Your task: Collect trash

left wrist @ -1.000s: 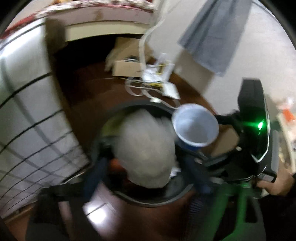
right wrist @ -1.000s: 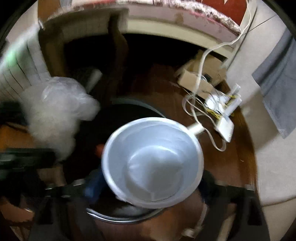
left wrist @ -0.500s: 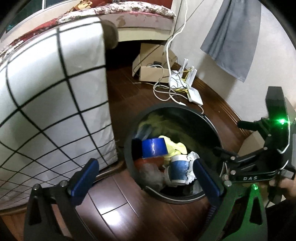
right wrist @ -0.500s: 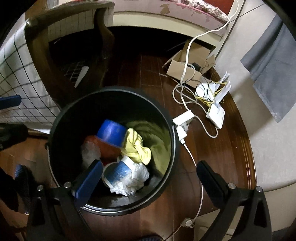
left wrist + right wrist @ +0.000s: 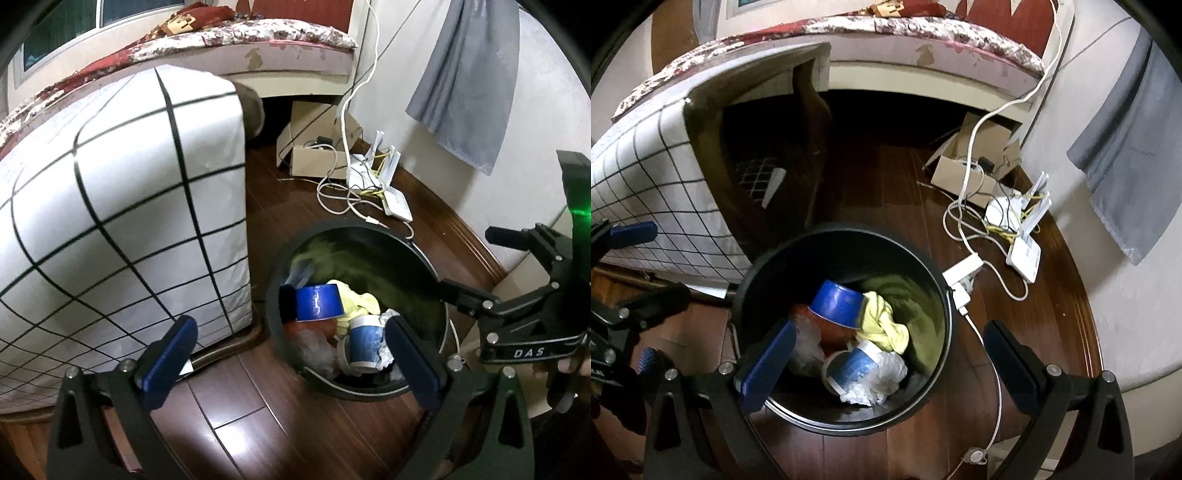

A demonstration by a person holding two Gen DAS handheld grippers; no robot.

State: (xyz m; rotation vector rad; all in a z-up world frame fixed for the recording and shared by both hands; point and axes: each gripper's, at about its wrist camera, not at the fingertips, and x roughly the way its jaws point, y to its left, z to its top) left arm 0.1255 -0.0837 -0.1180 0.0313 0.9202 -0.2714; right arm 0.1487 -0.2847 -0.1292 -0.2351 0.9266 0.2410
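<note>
The left gripper (image 5: 291, 365), fingers spread and empty, hangs above the black bin (image 5: 424, 258) of trash.

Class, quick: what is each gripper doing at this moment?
Left gripper: open, holding nothing, beside the bin.
Right gripper: open, holding nothing, above the bin.

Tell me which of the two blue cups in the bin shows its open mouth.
The lower cup, beside the crumpled white plastic, shows its white-rimmed mouth. The upper blue cup shows only its closed base.
</note>
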